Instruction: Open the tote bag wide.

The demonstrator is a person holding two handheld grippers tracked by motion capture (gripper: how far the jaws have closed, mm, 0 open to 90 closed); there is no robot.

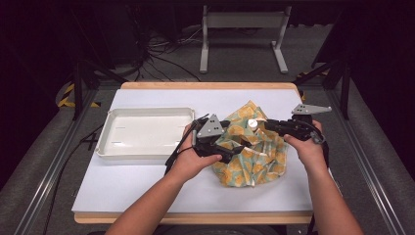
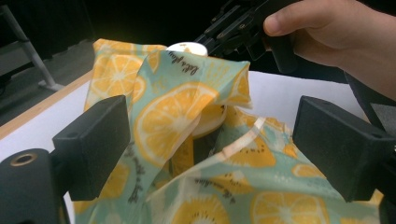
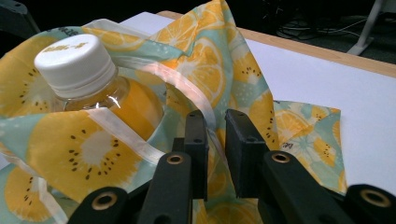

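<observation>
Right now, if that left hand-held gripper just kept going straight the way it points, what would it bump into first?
Most likely the fruit-print cloth draped round the bottle. The left hand-held gripper stands open, pointing at that fold; the bottle sits just behind, though depth is hard to judge.

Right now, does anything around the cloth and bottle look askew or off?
Nothing spilled or damaged. The lemon-print cloth lies bunched and lopsided around the white-capped clear bottle, whose cap pokes out. The right gripper pinches a cloth fold; the left gripper stands open around the fabric. The white plastic tray sits square.
</observation>
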